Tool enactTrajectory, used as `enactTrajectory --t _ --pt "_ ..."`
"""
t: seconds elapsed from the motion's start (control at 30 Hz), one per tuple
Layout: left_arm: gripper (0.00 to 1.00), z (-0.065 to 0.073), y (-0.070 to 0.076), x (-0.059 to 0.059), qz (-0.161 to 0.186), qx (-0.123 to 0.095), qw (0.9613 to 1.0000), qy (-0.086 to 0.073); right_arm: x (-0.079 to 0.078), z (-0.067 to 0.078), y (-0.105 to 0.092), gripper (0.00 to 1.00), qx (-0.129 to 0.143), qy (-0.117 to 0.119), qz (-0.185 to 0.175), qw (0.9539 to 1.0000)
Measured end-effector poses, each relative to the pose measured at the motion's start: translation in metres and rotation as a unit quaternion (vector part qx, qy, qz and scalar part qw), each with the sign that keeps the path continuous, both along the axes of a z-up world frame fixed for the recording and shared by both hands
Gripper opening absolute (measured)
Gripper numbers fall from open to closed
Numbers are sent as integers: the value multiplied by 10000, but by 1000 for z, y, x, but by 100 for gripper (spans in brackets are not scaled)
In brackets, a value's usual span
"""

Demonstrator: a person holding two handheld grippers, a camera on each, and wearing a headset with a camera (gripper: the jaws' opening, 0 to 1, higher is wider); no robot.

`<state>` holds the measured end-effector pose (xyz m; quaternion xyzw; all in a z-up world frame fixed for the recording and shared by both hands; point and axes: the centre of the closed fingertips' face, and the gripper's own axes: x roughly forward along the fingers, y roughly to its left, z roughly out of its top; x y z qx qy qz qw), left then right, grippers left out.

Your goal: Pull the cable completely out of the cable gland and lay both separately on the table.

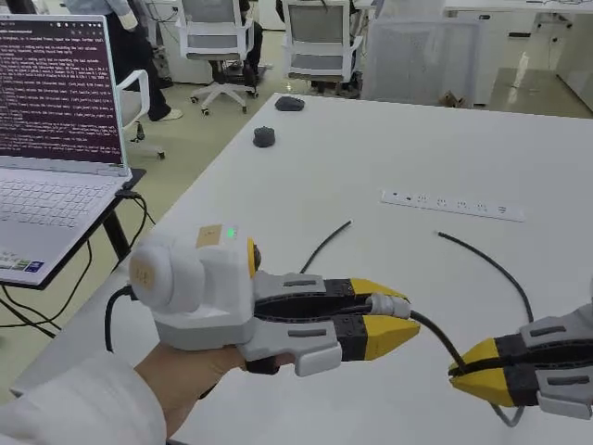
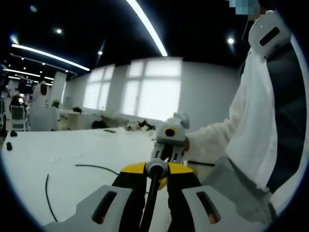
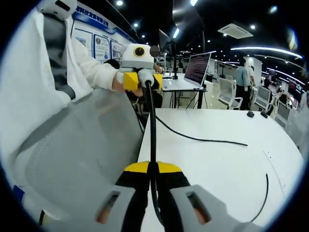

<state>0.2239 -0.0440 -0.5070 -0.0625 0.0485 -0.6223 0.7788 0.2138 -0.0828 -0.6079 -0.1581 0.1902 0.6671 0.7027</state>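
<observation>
Head view, nearest first: right gripper (image 1: 456, 371) is low at the right edge, jaws closed tight on the black cable (image 1: 434, 330). From there the cable runs a short span up-left into the grey cable gland (image 1: 389, 304). So the cable sits in the gland, both held above the table, not lying on it. Left gripper (image 1: 408, 317), held in a hand (image 1: 199, 380), has its yellow tips clamped on the gland. Right gripper view agrees: cable goes straight from its own jaws to the gland in the other gripper. Further out on the white table (image 1: 371, 167): a loose black cable piece (image 1: 324, 247) ahead of the left gripper, and a second black piece (image 1: 496, 269) beyond the right gripper; can't tell if that one is the held cable's tail. Then a white power strip (image 1: 454, 206), then two dark mice (image 1: 265, 136). Open laptop (image 1: 56, 139) sits left of the table
</observation>
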Motion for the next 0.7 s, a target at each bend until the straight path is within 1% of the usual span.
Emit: enactTrajectory --t 0.1,0.17,0.23,0.3,0.37,0.4,0.43,0.47,0.5,0.53,0.63,0.67,0.7 --pt "16 -1 1 1 -2 0 10000 0 -2 -6 -2 2 -67 28 -6 10000" --pt "16 -2 1 1 -5 22 10000 -6 -1 -5 -2 2 -33 37 -46 10000" --pt "16 -2 1 1 -7 23 10000 -10 2 -4 -2 3 -23 -2 -94 10000" --pt "16 -1 -1 0 -15 -11 10000 31 3 -1 -2 3 -17 7 -111 9999" --pt "16 -2 -2 -1 -17 9 10000 51 6 1 -3 4 -76 -9 -181 9998" --pt "16 -3 -3 -1 -13 48 10000 46 7 5 -3 8 -31 -25 -225 9997" --pt "16 -3 -3 -2 -14 68 10000 46 8 11 -2 11 84 -51 -258 9996" --pt "16 -4 -4 -2 -27 85 10000 26 9 23 3 14 325 -78 -313 9989" --pt "16 -4 -4 -2 -38 100 9999 11 9 31 5 15 464 -62 -322 9984" --pt "16 -5 -6 -3 -52 122 9999 -6 9 44 9 17 658 -23 -316 9973" --pt "16 -9 -8 -5 -105 244 9996 -37 10 65 16 18 938 -109 -289 9951" --pt "16 -9 -8 -6 -113 254 9996 -43 9 73 20 19 1038 -186 -241 9941" --pt "16 -9 -8 -6 -114 251 9996 -48 7 78 23 18 1102 -243 -192 9934"
